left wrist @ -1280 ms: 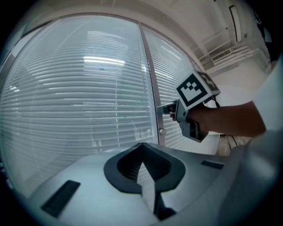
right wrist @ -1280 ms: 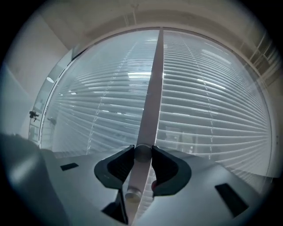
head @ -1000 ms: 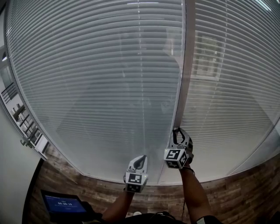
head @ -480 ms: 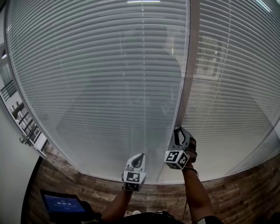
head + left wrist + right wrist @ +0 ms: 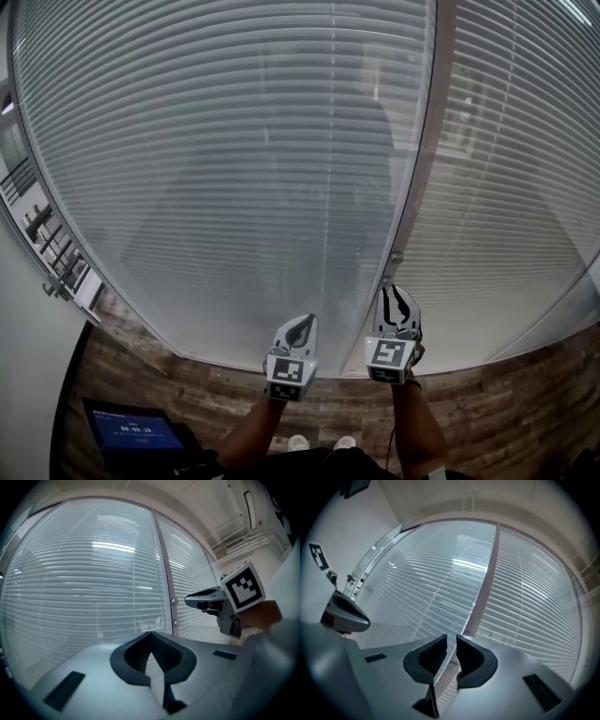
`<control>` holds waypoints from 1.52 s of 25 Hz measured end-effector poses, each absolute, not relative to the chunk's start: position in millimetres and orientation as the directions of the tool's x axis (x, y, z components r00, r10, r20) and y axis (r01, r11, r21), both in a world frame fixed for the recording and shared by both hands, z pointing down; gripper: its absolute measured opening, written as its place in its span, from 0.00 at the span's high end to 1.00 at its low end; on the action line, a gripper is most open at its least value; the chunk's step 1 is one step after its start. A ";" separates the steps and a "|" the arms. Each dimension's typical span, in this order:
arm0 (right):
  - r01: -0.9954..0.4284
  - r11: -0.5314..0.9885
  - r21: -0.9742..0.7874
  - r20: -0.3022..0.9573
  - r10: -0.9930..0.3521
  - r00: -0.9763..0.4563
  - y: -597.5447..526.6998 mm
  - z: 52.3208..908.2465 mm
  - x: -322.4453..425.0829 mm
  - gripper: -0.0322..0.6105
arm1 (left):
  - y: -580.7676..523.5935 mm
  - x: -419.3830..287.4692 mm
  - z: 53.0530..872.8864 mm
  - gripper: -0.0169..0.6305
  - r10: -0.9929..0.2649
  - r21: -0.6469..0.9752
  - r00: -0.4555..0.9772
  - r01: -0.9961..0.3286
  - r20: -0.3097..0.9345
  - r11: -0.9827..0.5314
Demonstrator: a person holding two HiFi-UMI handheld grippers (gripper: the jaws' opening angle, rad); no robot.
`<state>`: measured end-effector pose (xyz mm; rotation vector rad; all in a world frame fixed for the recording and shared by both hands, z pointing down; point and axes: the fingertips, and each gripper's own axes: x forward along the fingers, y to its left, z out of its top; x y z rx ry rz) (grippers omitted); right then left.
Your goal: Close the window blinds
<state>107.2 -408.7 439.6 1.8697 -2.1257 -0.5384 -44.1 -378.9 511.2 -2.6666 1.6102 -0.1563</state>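
Observation:
White slatted blinds (image 5: 234,169) fill the glazed wall, split by a grey upright post (image 5: 427,159) that carries a small knob (image 5: 395,255). My right gripper (image 5: 398,292) hangs just below that knob, a little back from the post. Its jaws have just been closing, but a narrow gap remains in the right gripper view (image 5: 451,641) with nothing between them. To its left, my left gripper (image 5: 302,324) points at the blinds with its jaws shut and empty (image 5: 150,635). The slats lie nearly flat against one another, with dim shapes showing through.
A dark screen with blue display (image 5: 136,433) sits low at the left on the wood-patterned floor (image 5: 506,412). A railing-like fitting (image 5: 47,248) runs along the left wall. The person's shoes (image 5: 319,442) show at the bottom.
My right gripper has drawn back from the post, down in the picture, and its jaws have narrowed. The left gripper has stayed put.

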 end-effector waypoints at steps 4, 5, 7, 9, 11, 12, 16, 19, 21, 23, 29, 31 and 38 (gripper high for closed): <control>-0.927 0.079 0.366 -0.071 -0.991 -0.113 -382.8 443.4 104.5 0.92 | -366.3 -44.5 498.4 0.97 -0.873 -0.072 0.486 -0.870 0.040 -0.487; -0.933 0.076 0.352 -0.071 -0.992 -0.107 -377.2 445.4 99.9 0.94 | -362.6 -48.1 495.6 0.97 -0.870 -0.072 0.493 -0.867 0.033 -0.494; -0.948 0.075 0.310 -0.070 -0.992 -0.101 -368.2 448.5 89.2 0.94 | -357.4 -57.8 490.9 0.97 -0.865 -0.066 0.501 -0.863 0.022 -0.501; -0.966 0.084 0.243 -0.069 -0.992 -0.104 -362.9 451.0 82.3 0.94 | -356.1 -64.6 486.9 0.97 -0.864 -0.051 0.504 -0.862 0.016 -0.504; -0.980 0.105 0.166 -0.063 -0.991 -0.117 -357.8 454.7 77.8 0.94 | -355.2 -67.0 483.6 0.97 -0.863 -0.051 0.506 -0.861 0.015 -0.506; -0.984 0.115 0.137 -0.056 -0.991 -0.124 -353.3 457.7 75.4 0.94 | -352.9 -67.9 482.6 0.97 -0.862 -0.053 0.507 -0.861 0.014 -0.507; -0.982 0.151 0.111 -0.048 -0.986 -0.157 -319.3 469.8 69.1 0.94 | -329.8 -68.1 482.3 0.97 -0.871 -0.044 0.491 -0.870 -0.001 -0.491; -0.976 0.177 0.129 -0.056 -0.981 -0.186 -288.0 472.7 70.9 0.94 | -304.8 -67.5 477.9 0.97 -0.891 -0.036 0.453 -0.891 -0.021 -0.452; -0.974 0.185 0.133 -0.035 -0.981 -0.191 -269.0 470.7 72.0 0.94 | -286.8 -69.9 470.7 0.97 -0.904 -0.031 0.427 -0.904 -0.032 -0.426; -0.973 0.196 0.123 -0.028 -0.979 -0.201 -252.9 467.8 73.7 0.94 | -269.8 -67.6 466.0 0.97 -0.909 -0.035 0.415 -0.910 -0.037 -0.414; -0.961 0.257 0.107 -0.051 -0.963 -0.263 -202.3 478.9 85.0 0.94 | -215.2 -36.8 476.2 0.97 -0.908 -0.038 0.417 -0.908 -0.025 -0.416; -0.959 0.265 0.105 -0.040 -0.962 -0.270 -186.7 483.8 91.2 0.94 | -198.0 -28.8 478.6 0.97 -0.910 -0.039 0.415 -0.909 -0.020 -0.414; -0.952 0.288 0.100 -0.008 -0.957 -0.290 -137.7 503.0 110.9 0.94 | -140.5 -16.9 492.9 0.97 -0.926 -0.034 0.378 -0.925 0.010 -0.378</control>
